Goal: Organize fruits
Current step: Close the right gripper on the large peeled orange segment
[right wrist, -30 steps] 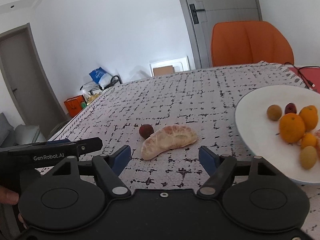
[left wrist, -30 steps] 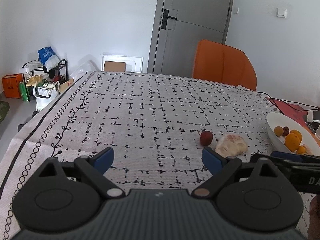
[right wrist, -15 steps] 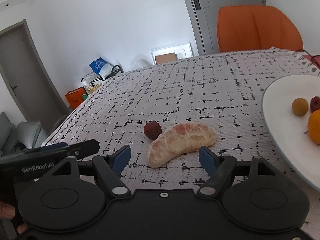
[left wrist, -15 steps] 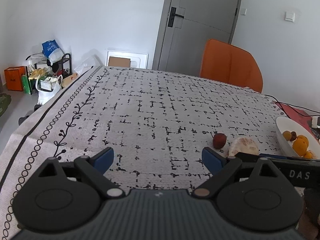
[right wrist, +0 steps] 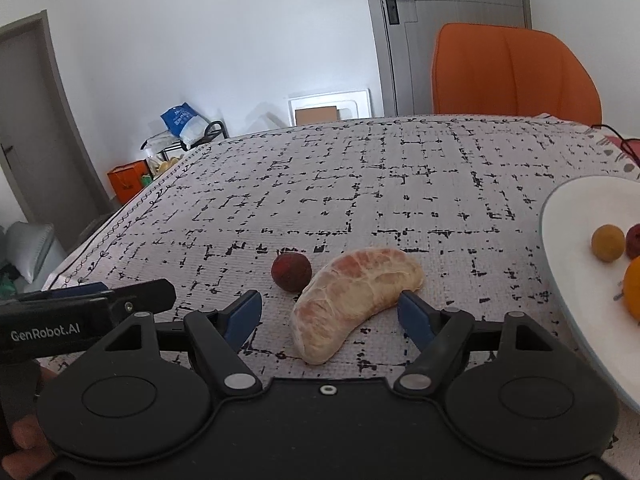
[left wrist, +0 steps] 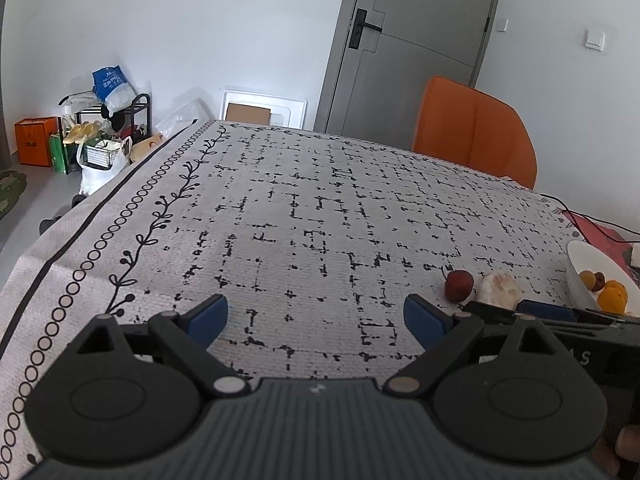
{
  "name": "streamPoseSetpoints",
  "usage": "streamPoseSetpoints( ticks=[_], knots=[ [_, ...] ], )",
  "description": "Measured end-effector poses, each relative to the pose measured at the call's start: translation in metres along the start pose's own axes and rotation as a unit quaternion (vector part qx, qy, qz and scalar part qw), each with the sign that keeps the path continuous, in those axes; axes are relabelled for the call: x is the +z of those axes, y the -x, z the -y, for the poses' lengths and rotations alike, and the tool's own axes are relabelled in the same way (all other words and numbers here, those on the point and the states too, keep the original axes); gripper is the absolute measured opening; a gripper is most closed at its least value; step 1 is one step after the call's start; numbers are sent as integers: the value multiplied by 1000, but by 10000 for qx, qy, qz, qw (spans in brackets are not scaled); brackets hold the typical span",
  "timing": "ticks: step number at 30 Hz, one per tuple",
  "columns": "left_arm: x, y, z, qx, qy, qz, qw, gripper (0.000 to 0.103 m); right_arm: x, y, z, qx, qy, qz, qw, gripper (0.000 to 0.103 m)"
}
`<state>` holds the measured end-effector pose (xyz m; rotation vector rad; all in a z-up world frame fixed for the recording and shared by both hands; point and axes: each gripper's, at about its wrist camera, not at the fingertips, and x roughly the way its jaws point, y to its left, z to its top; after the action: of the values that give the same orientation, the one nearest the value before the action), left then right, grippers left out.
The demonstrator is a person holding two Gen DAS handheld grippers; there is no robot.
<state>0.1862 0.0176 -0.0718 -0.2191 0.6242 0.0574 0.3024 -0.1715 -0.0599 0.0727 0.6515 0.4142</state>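
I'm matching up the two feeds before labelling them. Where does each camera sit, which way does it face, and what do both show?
Left wrist: on the left gripper, looking along its open fingers over bare tablecloth; right gripper alongside.
Right wrist: on the right gripper, open fingers flanking the peeled citrus piece; left gripper and a fingertip at left.
Shared: citrus piece, red fruit, white plate, orange chair.

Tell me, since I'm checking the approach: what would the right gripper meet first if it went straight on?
Most likely the peeled citrus piece, lying between the open right gripper's fingers. The small red fruit sits just left of that line; depth is hard to judge.
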Motion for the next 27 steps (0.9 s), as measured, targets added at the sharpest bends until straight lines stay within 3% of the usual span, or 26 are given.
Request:
streamPoseSetpoints(
  ticks=[3, 14, 22, 27],
  knots=[
    [1, -1, 0, -5, -7, -10, 10000, 94, 0, 1, 1, -8, 30, 7, 10000, 72],
    [-2, 0, 12, -67, -48, -35, 10000, 94, -9, 20, 19, 9, -112, 10, 9999, 30],
    [-7, 5, 25, -185, -161, -23, 9997, 94, -17, 35, 26, -38, -159, -11, 9999, 30],
    [-7, 3, 26, -170, -180, -58, 9997, 94, -14, 30, 26, -70, -178, 16, 9998, 41]
  ],
)
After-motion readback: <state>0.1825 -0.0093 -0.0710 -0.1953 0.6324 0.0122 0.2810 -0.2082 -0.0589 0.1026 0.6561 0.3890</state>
